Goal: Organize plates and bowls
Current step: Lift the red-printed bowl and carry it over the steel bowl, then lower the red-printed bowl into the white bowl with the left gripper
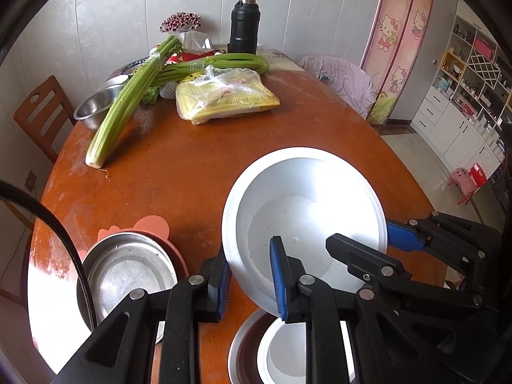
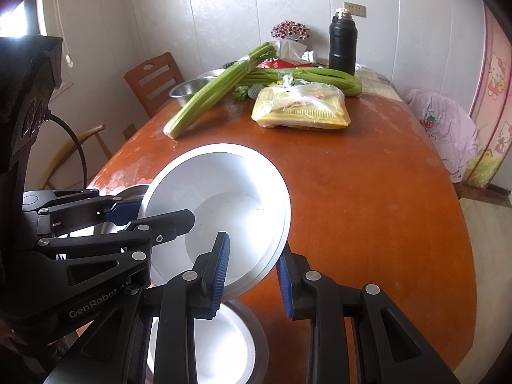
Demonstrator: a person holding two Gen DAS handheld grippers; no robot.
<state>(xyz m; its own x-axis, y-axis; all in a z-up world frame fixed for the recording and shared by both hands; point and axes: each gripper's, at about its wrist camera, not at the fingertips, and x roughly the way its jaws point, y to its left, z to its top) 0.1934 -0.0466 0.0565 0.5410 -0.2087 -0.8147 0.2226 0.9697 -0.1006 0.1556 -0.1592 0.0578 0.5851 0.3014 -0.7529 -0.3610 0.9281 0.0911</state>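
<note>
A large white bowl hangs tilted above the orange table, held from both sides. My left gripper is shut on its left rim, one blue pad inside and one outside. My right gripper is shut on the opposite rim; in the left wrist view the right gripper straddles the bowl's far wall. Directly below sits a smaller white bowl on a metal plate. A steel plate rests on a pink mat to the left.
At the far end of the table lie celery bunches, a steel bowl, a plastic bag of yellow packets and a black flask. A wooden chair stands left, a cloth-covered chair right. A black cable hangs at the left.
</note>
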